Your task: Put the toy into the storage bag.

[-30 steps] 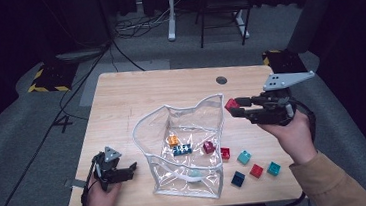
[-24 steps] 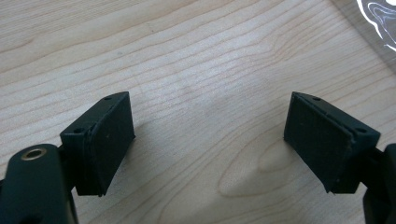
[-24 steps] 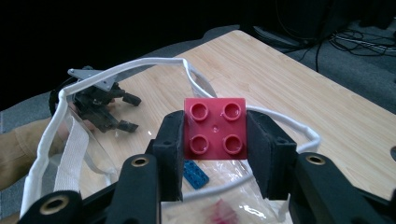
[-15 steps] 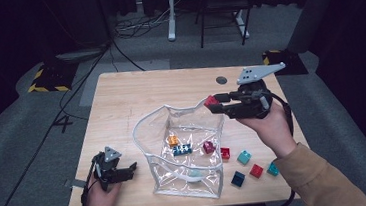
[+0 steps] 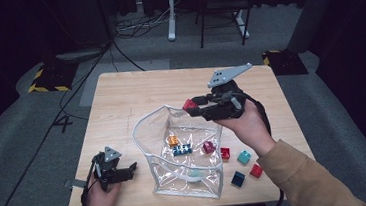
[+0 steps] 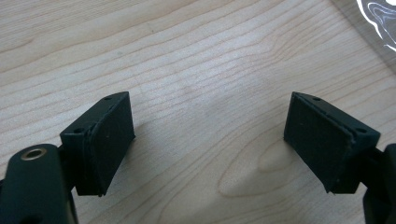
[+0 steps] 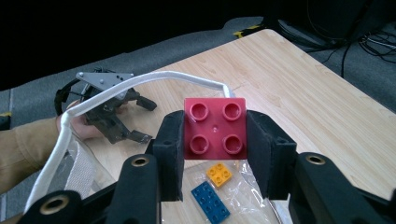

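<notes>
High view | right gripper (image 5: 192, 107) clamps red brick (image 5: 188, 104) over bag (image 5: 185, 155) mouth for dropping | left gripper (image 5: 126, 170) at 8 o'clock, agape, empty, on counter (image 5: 135, 97)

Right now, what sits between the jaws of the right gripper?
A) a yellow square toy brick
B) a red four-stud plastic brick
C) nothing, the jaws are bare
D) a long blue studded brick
B: in the right gripper view the right gripper has both pads pressed on the sides of the red four-stud plastic brick, held above the clear plastic bag.
</notes>
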`<state>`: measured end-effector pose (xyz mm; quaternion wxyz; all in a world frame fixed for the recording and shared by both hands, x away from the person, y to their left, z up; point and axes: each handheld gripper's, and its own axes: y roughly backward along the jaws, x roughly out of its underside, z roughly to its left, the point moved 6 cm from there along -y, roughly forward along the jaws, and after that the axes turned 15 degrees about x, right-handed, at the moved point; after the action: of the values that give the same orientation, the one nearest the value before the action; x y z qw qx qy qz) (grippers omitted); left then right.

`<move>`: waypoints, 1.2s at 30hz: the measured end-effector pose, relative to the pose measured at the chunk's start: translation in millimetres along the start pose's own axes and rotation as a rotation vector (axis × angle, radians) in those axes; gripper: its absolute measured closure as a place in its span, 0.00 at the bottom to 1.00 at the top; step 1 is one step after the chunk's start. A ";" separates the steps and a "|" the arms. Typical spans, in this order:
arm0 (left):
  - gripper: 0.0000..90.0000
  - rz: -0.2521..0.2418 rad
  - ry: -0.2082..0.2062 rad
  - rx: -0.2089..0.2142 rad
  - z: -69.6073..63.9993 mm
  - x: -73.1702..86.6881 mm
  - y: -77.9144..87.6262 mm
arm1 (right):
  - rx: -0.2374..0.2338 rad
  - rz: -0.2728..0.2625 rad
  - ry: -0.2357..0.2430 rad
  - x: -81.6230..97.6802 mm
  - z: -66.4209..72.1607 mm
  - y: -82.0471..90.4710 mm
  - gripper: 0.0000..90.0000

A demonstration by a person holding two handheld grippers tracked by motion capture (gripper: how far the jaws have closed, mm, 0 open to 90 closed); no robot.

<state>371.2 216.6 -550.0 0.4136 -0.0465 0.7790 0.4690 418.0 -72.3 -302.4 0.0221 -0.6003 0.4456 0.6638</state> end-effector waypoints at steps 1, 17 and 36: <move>0.18 0.000 0.000 0.000 0.0 0.0 0.0 | 0.000 0.003 0.007 -0.3 1.8 -3.5 0.66; 0.18 -0.001 0.001 0.001 0.0 0.0 -0.1 | -0.040 0.111 0.076 16.3 24.8 -45.2 0.66; 0.18 0.000 -0.001 0.002 0.0 0.1 0.1 | -0.063 0.311 0.176 43.7 45.2 -64.2 0.65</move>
<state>371.1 216.7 -550.1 0.4141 -0.0457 0.7791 0.4684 406.9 -27.8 -379.7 -0.1389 -0.5803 0.5123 0.6177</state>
